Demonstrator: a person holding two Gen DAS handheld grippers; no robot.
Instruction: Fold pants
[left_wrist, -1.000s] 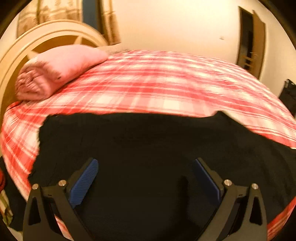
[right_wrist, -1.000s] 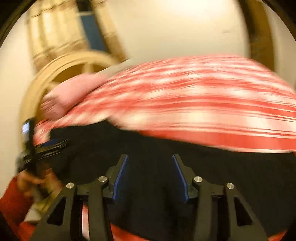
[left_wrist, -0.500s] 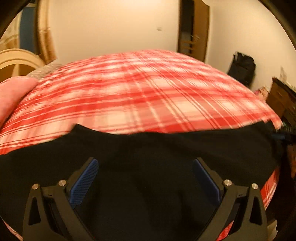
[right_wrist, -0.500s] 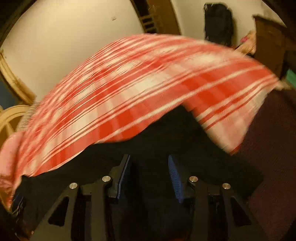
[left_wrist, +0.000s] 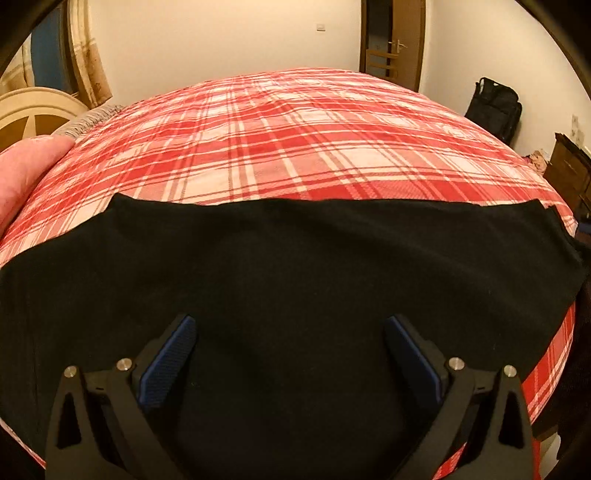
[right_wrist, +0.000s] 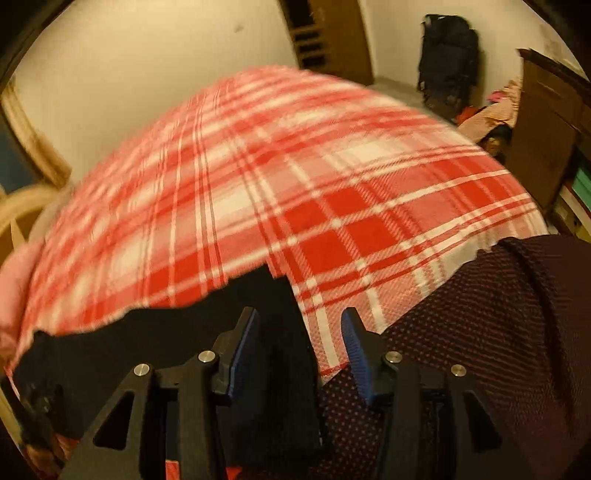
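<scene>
Grippers both hang over the black pants (left_wrist: 295, 266) spread along the near edge of the plaid bed (left_wrist: 295, 140), the left gripper (left_wrist: 290, 354) wide apart and empty, the right gripper (right_wrist: 299, 347) narrower, just reopened slightly, above the pants' end without pinching it.
</scene>
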